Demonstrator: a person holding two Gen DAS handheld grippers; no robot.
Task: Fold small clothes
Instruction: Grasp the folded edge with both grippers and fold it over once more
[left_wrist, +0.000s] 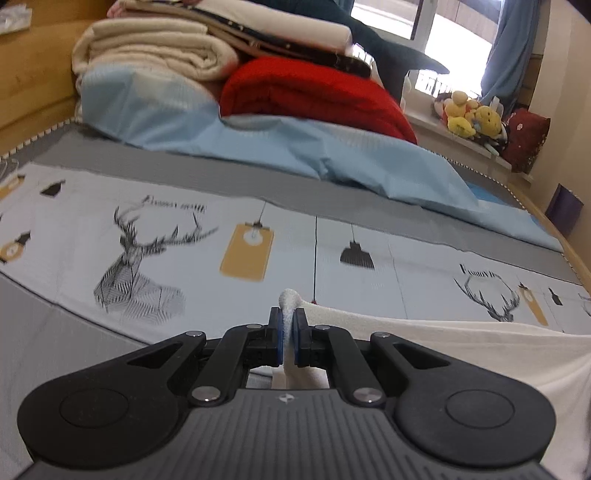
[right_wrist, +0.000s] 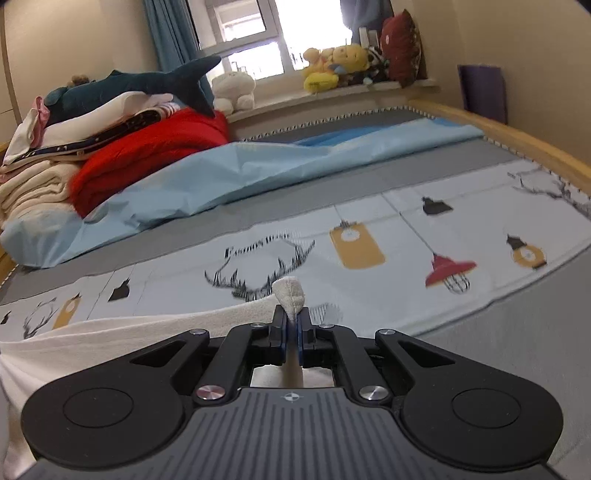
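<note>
**A:** Both your grippers are clenched on cloth. Your left gripper (left_wrist: 288, 316) pinches a bunched corner of the white garment (left_wrist: 461, 343) between its blue pads, with a nub of fabric poking out past the tips.

**B:** And my right?

**A:** Same grasp. Your right gripper (right_wrist: 291, 320) has its jaws pressed on another corner of the garment (right_wrist: 122, 332), with a rounded tuft sticking up beyond the tips.

**B:** Where does the garment sit, then?

**A:** It hangs between your two grippers, above the deer sheet (left_wrist: 147, 258). From your left gripper its top edge runs off to the right; from your right gripper it runs off to the left. Whether its lower part touches the sheet I cannot tell.

**B:** What lies beyond the sheet?

**A:** A grey band borders the sheet's far side, and a pale blue cover (right_wrist: 229, 173) lies rumpled past that. Behind the cover sit a red blanket (left_wrist: 317, 96), cream folded bedding (left_wrist: 155, 51) and a plush shark (right_wrist: 147, 83) on top of the pile. Farther still from the sheet, yellow soft toys (right_wrist: 332, 66) crowd the windowsill.
</note>
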